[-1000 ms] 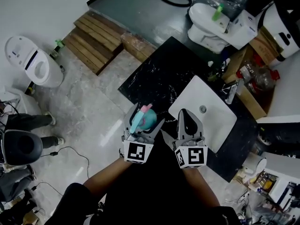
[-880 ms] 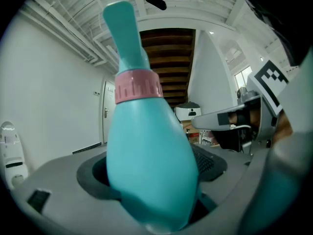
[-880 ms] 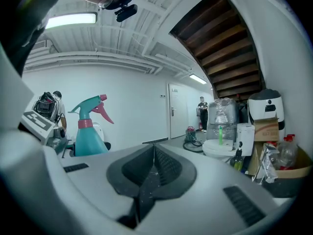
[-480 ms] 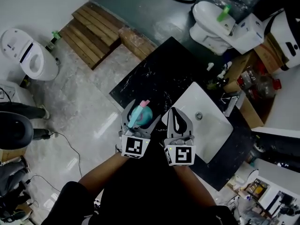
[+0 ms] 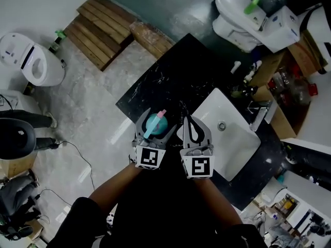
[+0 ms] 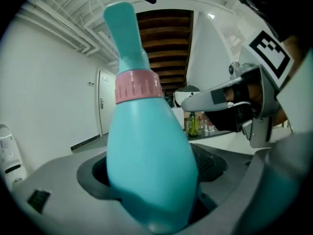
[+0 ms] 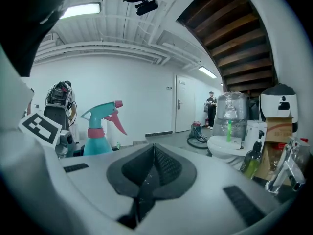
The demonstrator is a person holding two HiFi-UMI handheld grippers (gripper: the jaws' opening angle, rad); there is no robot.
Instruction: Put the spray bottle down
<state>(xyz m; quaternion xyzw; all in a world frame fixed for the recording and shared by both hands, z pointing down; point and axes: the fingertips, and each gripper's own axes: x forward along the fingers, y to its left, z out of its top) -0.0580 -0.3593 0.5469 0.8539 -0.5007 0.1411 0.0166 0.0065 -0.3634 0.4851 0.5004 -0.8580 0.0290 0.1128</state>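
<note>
Hard to make out where the base of the bottle (image 5: 153, 126) sits: in the head view, hidden under the left gripper (image 5: 159, 119); in the left gripper view, cut off low down, sunk between the dark pads (image 6: 210, 163). No telling, then, whether touching the counter (image 5: 170, 79) or raised off it. Near left corner of the sink (image 5: 235, 138) covered by the right gripper (image 5: 189, 123). Top of the spray head cropped at the upper edge of the left gripper view, trigger not visible there. Left gripper: spread to the width of the teal body and pinching it on both sides, low down, bottle near upright, pink collar (image 6: 138, 84) and neck rising clear above the pads. From above, pink trigger (image 5: 161, 113) pointing away from the person, bottle over the counter's near edge, just left of the sink. Right gripper: pressed together along one dark seam, nothing between, held just beside the left gripper but apart from it, at the sink's left edge. In the right gripper view, bottle off to the left, nozzle and trigger turned right; a green bottle (image 7: 252, 163) and a toilet (image 7: 230, 143) farther off to the right.
</note>
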